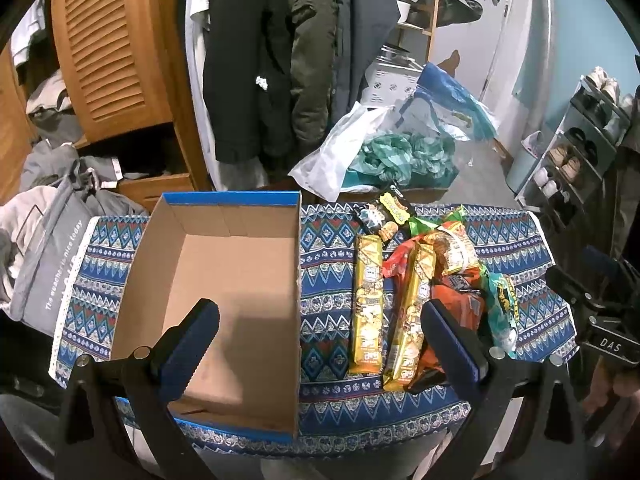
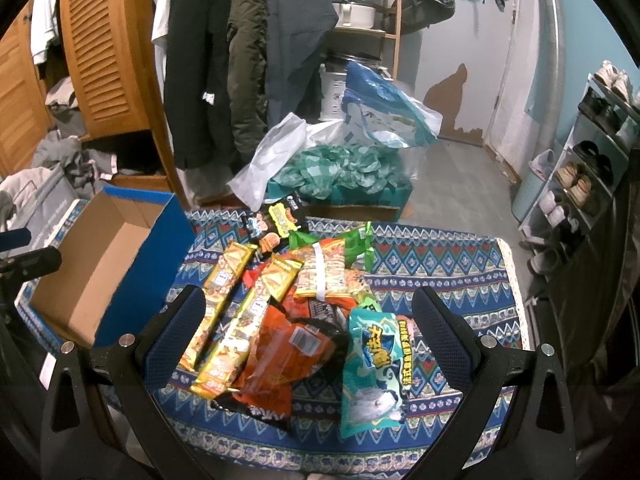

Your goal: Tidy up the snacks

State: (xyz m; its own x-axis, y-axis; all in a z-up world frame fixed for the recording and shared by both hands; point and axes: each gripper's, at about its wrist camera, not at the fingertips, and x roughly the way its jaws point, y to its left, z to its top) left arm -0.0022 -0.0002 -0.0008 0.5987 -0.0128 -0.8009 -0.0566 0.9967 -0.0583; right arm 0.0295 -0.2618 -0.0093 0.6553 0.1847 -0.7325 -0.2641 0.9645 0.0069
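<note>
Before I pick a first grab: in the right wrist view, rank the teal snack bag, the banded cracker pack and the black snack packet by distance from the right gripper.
1. Teal snack bag, between the fingers, right side.
2. Banded cracker pack, mid-pile.
3. Black snack packet, far edge.

left wrist: above box [image 1: 224,280] | right wrist: above snacks [image 2: 288,320] | shared: both

Home interior, looks like a bedroom/entry corner. Wooden wardrobe with louvred door [image 1: 108,48] stands open, clothes piled inside and spilling out. Coats [image 2: 216,64] hang on a rail behind the worktop [image 2: 440,276], which has a patterned blue cloth over it. Shoe rack [image 2: 584,168] full of shoes along the right wall. Plastic bags [image 1: 340,152] and a box on the floor. Wall paint peeling near the door.
</note>
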